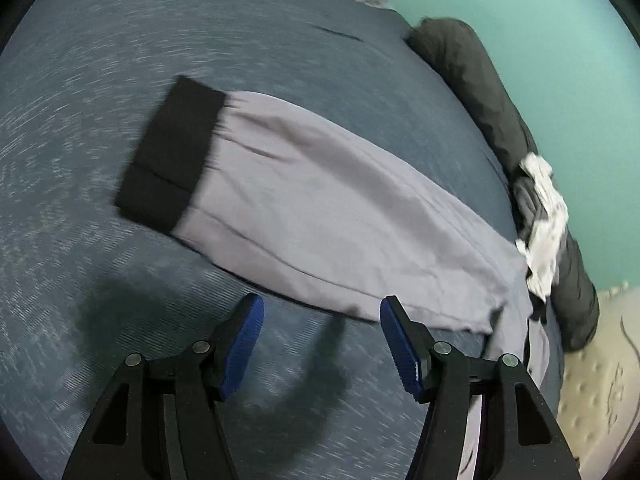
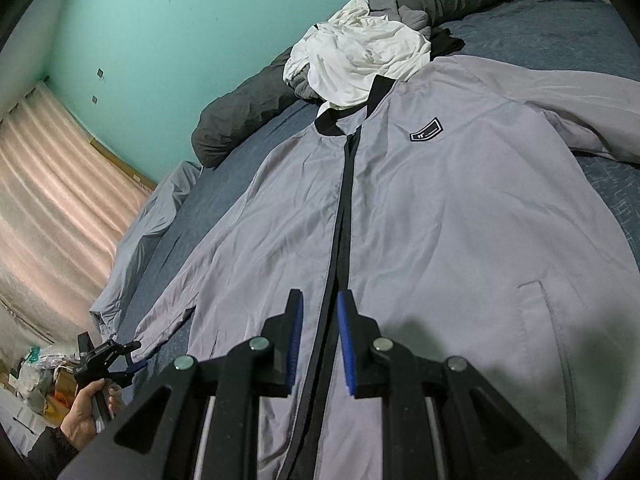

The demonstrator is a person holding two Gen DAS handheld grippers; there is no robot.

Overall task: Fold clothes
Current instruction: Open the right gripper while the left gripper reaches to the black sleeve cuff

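A light grey jacket lies face up on the blue bed cover, its black zip closed. My right gripper hovers over the lower zip. Its jaws stand a narrow gap apart, and the zip strip shows through that gap, lying flat. In the left wrist view one sleeve with a black cuff lies stretched across the bed. My left gripper is open and empty just short of the sleeve's near edge. The right wrist view shows it held in a hand at the bed's edge, near the jacket's hem corner.
A crumpled white garment sits on grey clothes by the jacket's collar. A dark rolled duvet runs along the teal wall. A pink curtain and boxes with clutter stand beyond the bed. Bare mattress shows at one corner.
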